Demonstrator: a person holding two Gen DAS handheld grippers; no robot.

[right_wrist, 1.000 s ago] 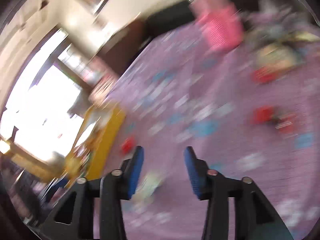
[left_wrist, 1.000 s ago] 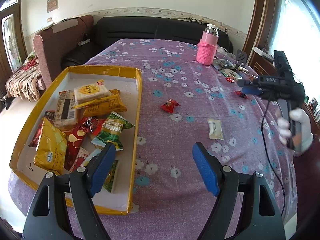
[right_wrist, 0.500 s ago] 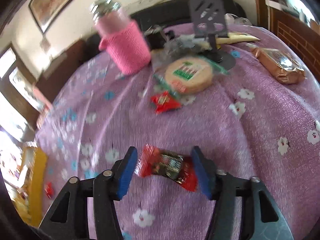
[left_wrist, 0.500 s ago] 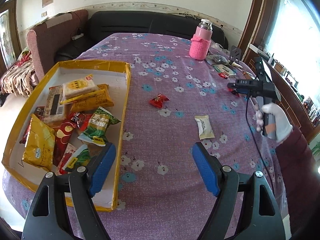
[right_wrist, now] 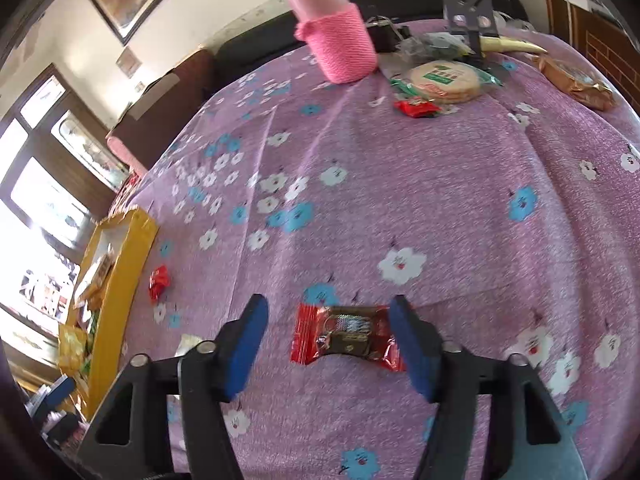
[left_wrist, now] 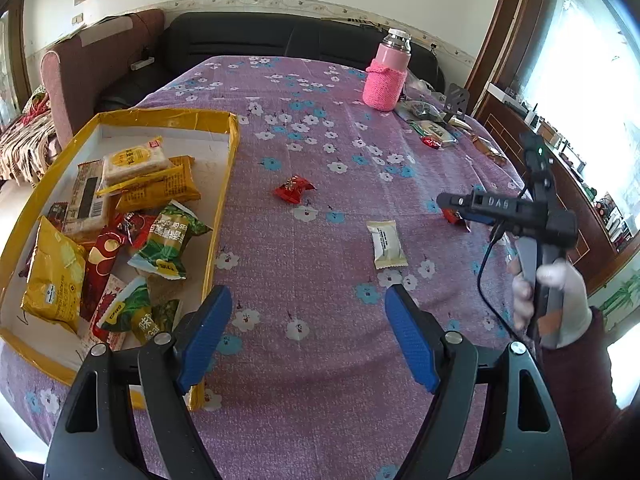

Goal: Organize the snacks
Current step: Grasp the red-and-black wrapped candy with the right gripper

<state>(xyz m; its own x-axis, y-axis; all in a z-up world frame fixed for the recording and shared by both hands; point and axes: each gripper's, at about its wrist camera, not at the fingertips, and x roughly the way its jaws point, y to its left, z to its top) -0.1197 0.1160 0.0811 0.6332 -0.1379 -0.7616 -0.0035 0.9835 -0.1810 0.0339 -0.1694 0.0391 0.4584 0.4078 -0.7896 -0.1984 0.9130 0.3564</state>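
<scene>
The right gripper [right_wrist: 332, 344] hangs wide open over the purple cloth [right_wrist: 460, 200], a red candy [right_wrist: 346, 336] lying flat between its blue pads [right_wrist: 410, 350], nearer the right one. At twelve o'clock stands a pink bottle [right_wrist: 336, 32]; at nine o'clock, the yellow box [right_wrist: 120, 276] with another red candy [right_wrist: 159, 280] just beside it.

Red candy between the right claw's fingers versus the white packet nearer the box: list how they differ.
The red candy has a shiny red wrapper with a dark printed middle; the white packet is pale cream with small dark print. The red candy sits between the open fingers of the right claw; no claw is around the white packet. The red candy's ends flare out; the white packet is a plain rectangle. Both lie flat on the purple floral tablecloth, outside the yellow box.
</scene>
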